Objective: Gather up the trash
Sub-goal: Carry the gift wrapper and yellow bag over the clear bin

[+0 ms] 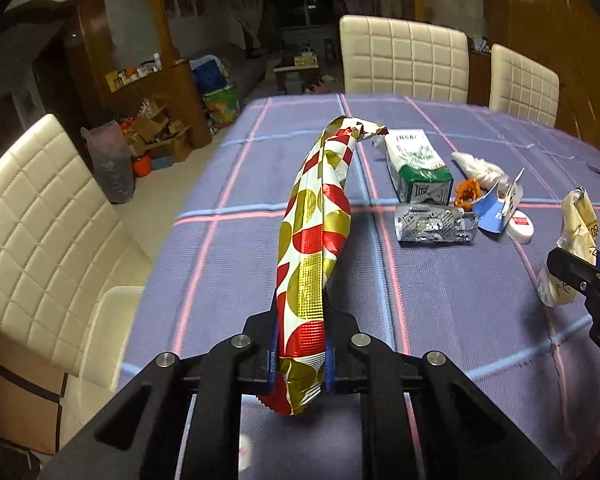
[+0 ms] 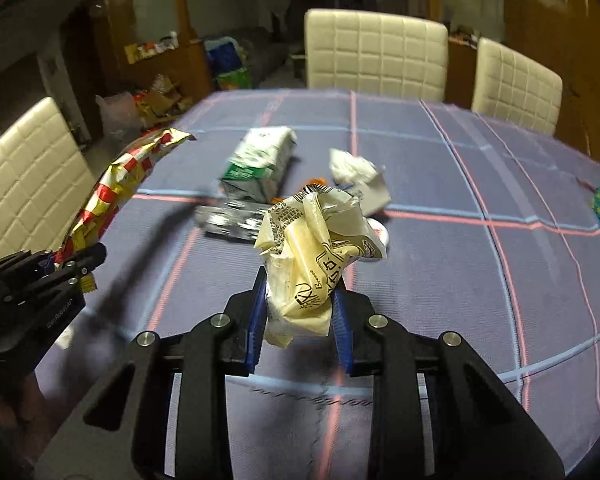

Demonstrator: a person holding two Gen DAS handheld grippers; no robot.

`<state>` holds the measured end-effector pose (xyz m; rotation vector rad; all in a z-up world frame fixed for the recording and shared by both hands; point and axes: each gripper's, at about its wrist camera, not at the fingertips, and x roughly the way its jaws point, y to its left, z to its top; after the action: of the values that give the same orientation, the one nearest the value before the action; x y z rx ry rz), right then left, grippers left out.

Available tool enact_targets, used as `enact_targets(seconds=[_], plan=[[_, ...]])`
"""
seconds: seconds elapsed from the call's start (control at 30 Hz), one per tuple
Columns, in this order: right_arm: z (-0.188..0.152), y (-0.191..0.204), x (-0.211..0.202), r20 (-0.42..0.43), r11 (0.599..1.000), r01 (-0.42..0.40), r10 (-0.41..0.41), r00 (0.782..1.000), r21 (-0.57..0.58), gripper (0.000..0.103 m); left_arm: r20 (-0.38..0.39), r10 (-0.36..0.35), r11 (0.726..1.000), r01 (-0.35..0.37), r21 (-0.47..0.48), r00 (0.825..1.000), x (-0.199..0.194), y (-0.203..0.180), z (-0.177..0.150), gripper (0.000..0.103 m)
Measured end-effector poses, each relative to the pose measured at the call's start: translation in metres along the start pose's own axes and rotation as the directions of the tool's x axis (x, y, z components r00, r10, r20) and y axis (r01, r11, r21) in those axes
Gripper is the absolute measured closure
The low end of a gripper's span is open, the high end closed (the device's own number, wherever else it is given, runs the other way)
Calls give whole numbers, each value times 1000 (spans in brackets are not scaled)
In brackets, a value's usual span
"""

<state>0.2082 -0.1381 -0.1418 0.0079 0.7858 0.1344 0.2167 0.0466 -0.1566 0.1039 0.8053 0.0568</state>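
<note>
trash is split between your two grippers and the desk. your left gripper [image 1: 300, 344] has its jaws clenched on a long red, gold and white foil wrapper [image 1: 316, 248], which sticks up and forward from the jaws, clear of the desk [image 1: 460, 320] and its purple checked cloth. your right gripper [image 2: 300, 320] has its jaws closed around a crumpled cream plastic bag with dark print [image 2: 320, 248], also lifted off the cloth.

taking the green and white carton [image 1: 416, 168] as your landmark: it lies on its side near the middle of the desk. just in front of it, touching or nearly so, is a flattened silver blister pack [image 1: 436, 224]. to the right of the carton sits a small orange scrap [image 1: 468, 192], and beyond that a white crumpled tissue [image 1: 480, 168]. right of the blister pack lies a torn blue and white paper piece [image 1: 496, 208] with a small round white lid or tub [image 1: 520, 228] beside it. the foil wrapper hangs in the air to the left of the carton; the cream bag is well to its right.

cream quilted chairs [image 1: 404, 56] stand behind the carton at the far edge of the desk, and another chair [image 1: 40, 220] is at the left side.
</note>
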Motion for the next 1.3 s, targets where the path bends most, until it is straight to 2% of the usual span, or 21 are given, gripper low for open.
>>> enact_targets(seconds=[0.27,0.43,0.7,0.77,0.83,1.0,1.3], plan=[[-2,44,-17,12,995,-38,39,999,-92,73,69,40,998,-36,-47,997,-35,39,-17,87],[-4,78,-22,11,984,-98,101,995,-149,73,98,74,994,-65,-89,992,-49,71,-30,87],[1,148,-19,1,936,-208,217,976,-284,73,109,175,975,-157,-156,978,-56,129,-53,87],[3,165,-15,-1,922,-224,236,972,-316,73,125,182,973,-160,-169,975,-58,144,-59,87],[5,185,-11,-14,896,-271,285,958,-351,73,110,190,968,-168,-185,976,-57,160,-63,87],[13,227,3,-40,862,-309,321,946,-401,73,53,212,944,-190,-269,976,-47,204,-75,87],[29,282,27,-75,823,-362,368,927,-438,72,4,253,912,-237,-334,967,-34,256,-86,87]])
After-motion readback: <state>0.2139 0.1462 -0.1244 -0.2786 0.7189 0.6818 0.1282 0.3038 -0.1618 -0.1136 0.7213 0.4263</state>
